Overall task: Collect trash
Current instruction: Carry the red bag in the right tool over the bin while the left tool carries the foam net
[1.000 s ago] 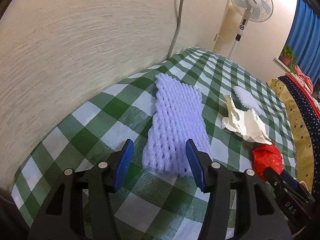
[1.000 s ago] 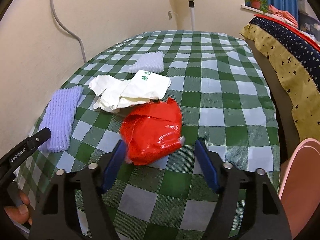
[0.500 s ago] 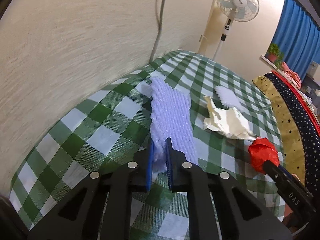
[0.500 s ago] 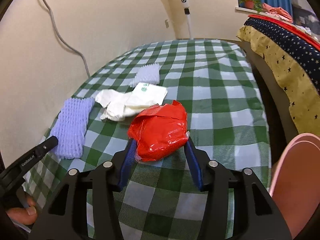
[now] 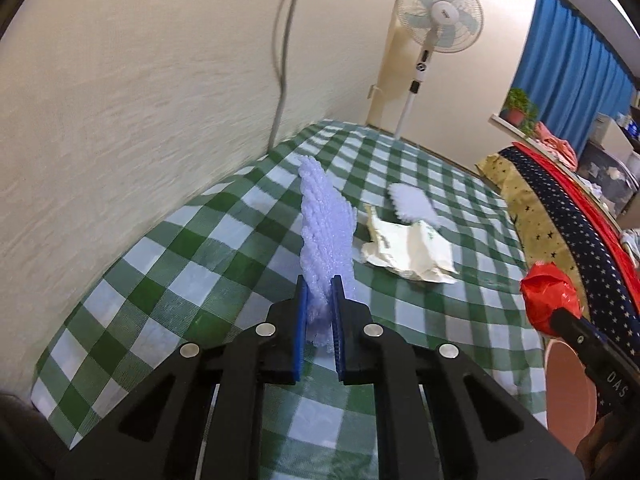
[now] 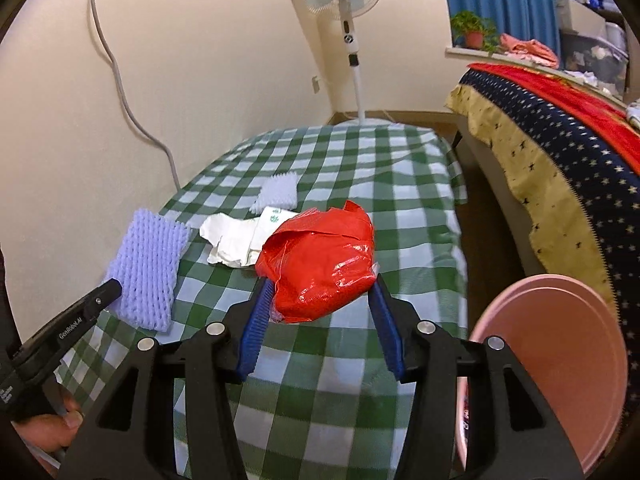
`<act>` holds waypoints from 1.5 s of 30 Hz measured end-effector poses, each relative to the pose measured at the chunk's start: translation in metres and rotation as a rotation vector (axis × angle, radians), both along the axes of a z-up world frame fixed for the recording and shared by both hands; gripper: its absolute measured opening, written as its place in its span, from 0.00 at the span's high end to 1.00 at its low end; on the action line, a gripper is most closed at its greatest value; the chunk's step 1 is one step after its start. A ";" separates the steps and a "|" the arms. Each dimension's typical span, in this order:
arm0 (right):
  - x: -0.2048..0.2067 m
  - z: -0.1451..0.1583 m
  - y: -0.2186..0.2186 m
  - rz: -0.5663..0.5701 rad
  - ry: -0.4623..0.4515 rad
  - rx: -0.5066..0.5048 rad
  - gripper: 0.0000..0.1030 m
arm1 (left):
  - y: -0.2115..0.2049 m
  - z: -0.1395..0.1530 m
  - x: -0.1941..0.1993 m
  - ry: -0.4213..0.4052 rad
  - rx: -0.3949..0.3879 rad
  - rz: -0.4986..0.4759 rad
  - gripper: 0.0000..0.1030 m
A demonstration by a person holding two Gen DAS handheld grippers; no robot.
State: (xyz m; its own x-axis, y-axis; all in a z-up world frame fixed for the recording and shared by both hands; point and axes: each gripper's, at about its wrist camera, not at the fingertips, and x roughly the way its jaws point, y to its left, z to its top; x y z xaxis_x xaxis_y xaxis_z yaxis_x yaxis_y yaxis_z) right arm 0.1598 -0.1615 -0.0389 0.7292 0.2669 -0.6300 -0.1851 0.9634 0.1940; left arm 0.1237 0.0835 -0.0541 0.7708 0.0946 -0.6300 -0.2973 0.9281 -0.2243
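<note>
Trash is half gathered: my left gripper [image 5: 318, 312] pinches the purple foam net [image 5: 326, 236], my right gripper [image 6: 318, 312] clamps the red bag [image 6: 320, 264] beside the pink bin [image 6: 560, 368]. Crumpled paper [image 5: 408, 248] and white foam [image 5: 412, 204] remain mid-table [image 5: 140, 288].

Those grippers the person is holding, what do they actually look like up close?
Each gripper is matte black plastic with two angular fingers, silver screw heads along them and ribbed blue pads inside. The left gripper shows white "GenRobot.AI" lettering on its side in the right wrist view; the right gripper shows "DAS". No cables or sleeves show.
</note>
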 end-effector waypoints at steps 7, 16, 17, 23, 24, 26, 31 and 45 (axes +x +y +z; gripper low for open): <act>-0.027 0.024 -0.018 -0.040 -0.046 -0.014 0.52 | -0.016 0.012 -0.016 -0.023 0.018 -0.054 0.89; -0.063 0.045 -0.040 -0.081 -0.088 -0.042 0.52 | -0.036 0.026 -0.035 -0.052 0.047 -0.126 0.89; -0.067 0.047 -0.043 -0.089 -0.091 -0.044 0.52 | -0.038 0.027 -0.036 -0.053 0.051 -0.132 0.89; -0.084 0.059 -0.058 -0.125 -0.114 -0.054 0.52 | -0.050 0.034 -0.046 -0.068 0.064 -0.171 0.89; -0.086 0.060 -0.060 -0.131 -0.118 -0.054 0.52 | -0.052 0.035 -0.047 -0.073 0.066 -0.178 0.89; -0.090 0.063 -0.062 -0.139 -0.123 -0.059 0.52 | -0.056 0.037 -0.049 -0.079 0.067 -0.188 0.89; -0.099 0.066 -0.071 -0.159 -0.131 -0.080 0.52 | -0.069 0.041 -0.052 -0.095 0.071 -0.226 0.89; -0.106 0.067 -0.104 -0.291 -0.129 -0.078 0.52 | -0.112 0.050 -0.055 -0.151 0.120 -0.347 0.89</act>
